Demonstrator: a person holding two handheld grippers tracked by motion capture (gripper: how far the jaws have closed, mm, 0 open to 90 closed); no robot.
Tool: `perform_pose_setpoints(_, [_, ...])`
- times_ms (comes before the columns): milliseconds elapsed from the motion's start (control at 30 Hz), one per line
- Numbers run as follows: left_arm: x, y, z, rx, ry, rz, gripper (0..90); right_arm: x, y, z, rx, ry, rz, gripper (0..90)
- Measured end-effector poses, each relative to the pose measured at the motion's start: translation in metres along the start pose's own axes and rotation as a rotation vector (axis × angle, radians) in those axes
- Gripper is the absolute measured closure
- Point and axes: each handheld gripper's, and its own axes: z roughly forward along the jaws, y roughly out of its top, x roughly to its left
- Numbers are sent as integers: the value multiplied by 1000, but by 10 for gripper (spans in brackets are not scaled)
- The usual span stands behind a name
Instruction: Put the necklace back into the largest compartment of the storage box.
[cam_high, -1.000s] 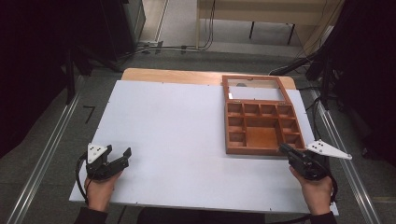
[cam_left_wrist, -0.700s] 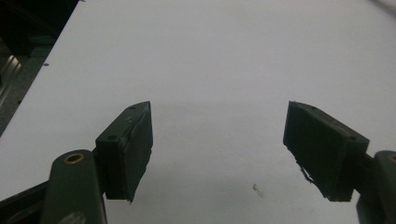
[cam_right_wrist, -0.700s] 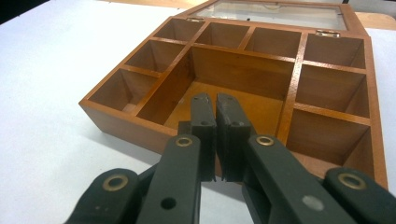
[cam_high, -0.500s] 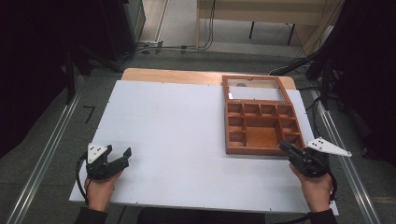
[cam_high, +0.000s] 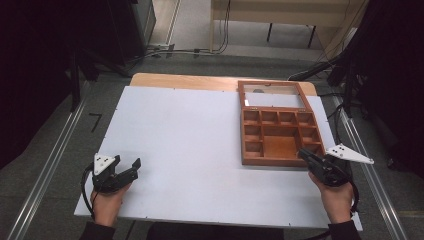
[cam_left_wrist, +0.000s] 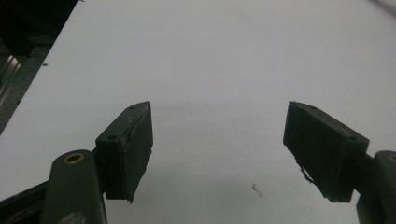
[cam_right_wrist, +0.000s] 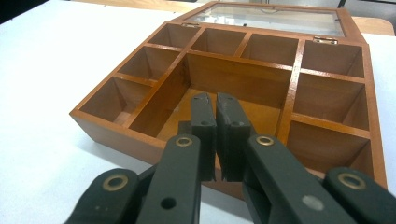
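A brown wooden box with several empty compartments lies on the right side of the white table, its glass lid folded flat behind it. In the right gripper view the box sits just ahead of the jaws. My right gripper is shut with nothing in it, its tips at the box's front right corner; the closed jaws of the right gripper point over the front wall. My left gripper rests near the table's front left, open and empty, and the left gripper has only bare table between its jaws.
A wooden tabletop edge shows behind the white board. Metal rails run along the floor on both sides. Cables and table legs lie on the floor beyond the far edge.
The right gripper has crept slightly forward toward the box's front right corner. The left gripper has stayed put.
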Motion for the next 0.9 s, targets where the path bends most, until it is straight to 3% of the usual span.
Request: perform_pose_setpoints(900, [0,0,0,0,1,-1,243,0,10,16,0,-9,-2,842])
